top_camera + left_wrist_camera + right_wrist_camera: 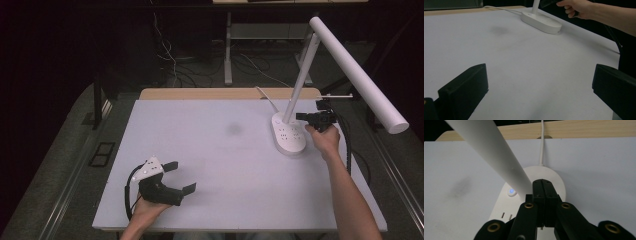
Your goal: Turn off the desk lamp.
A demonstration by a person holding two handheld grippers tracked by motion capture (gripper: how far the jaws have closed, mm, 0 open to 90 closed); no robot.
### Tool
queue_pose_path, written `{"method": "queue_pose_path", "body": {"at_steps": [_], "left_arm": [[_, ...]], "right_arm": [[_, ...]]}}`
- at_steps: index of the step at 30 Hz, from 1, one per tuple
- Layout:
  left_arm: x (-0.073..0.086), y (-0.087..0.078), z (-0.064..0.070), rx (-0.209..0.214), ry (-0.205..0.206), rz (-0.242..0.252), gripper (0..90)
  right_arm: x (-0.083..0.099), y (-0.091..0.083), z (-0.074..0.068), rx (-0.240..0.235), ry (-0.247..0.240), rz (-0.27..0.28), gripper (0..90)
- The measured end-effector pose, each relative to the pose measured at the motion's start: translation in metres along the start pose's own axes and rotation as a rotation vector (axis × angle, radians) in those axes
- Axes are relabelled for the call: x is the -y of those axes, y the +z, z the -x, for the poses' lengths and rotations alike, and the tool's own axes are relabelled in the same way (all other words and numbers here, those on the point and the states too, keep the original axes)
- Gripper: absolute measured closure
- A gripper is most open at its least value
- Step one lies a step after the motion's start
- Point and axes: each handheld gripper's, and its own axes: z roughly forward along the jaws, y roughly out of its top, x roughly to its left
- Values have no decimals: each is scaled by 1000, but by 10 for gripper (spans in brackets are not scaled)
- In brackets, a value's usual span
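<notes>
Presently the right gripper [306,116], jaws pressed together on nothing, sits over the white lamp base [288,134] at the tabletop's [215,150] far right. Left gripper [181,176] rests near-left, jaws spread apart.

Your lamp [289,134] looks like smooth white plastic with a slight sheen. The table [220,150] is matt white (a grey smudge mid-far), edged in pale wood at the far side. Your grippers' jaws are matt black plastic.

Dim room behind a white-topped table [215,150]
Grey carpeted floor [65,150], tangled cables [175,60], white metal desk legs [228,50] beyond.
</notes>
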Motion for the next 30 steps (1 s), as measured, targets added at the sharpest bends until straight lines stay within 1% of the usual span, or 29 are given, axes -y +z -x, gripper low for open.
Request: {"method": "queue_pose_path", "body": {"at_steps": [2, 3, 4, 10, 11, 14, 15, 16, 17, 19, 20, 21, 24, 26, 28, 30], "left_arm": [[0, 0, 1, -1, -2, 0, 0], [0, 0, 0, -1, 0, 0, 0], [0, 0, 1, 0, 0, 2, 0], [0, 0, 0, 1, -3, 4, 0], [0, 0, 0, 1, -2, 4, 0], [0, 0, 1, 0, 0, 5, 0], [0, 0, 1, 0, 0, 5, 0], [0, 0, 1, 1, -2, 6, 0], [0, 0, 1, 1, -1, 7, 0], [0, 0, 1, 1, 1, 7, 0], [0, 0, 2, 1, -1, 8, 0], [0, 0, 2, 1, 2, 9, 0], [0, 0, 1, 1, 1, 8, 0], [0, 0, 1, 1, -1, 9, 0], [0, 0, 1, 1, -1, 9, 0], [0, 0, 1, 1, -1, 10, 0]], "right_arm": [[0, -5, -1, 0, 1, 4, 900], [0, -7, -2, -3, 9, 3, 899], [0, -9, -2, -2, 1, 8, 899], [2, -23, -5, -15, 10, 24, 895], [4, -26, -7, -15, 21, 28, 832], [8, -32, -11, -16, 13, 14, 797], [10, -34, -13, -13, 10, 15, 774], [13, -40, -15, -16, 17, 27, 731], [13, -40, -15, -16, 17, 27, 731], [17, -46, -17, -30, 20, 37, 693], [19, -51, -19, -34, 23, 44, 639], [19, -51, -19, -34, 23, 44, 639], [24, -59, -22, -52, 22, 55, 571], [28, -63, -25, -57, 19, 58, 507], [32, -68, -29, -78, 24, 69, 450], [36, -72, -34, -86, 17, 71, 383]]}}
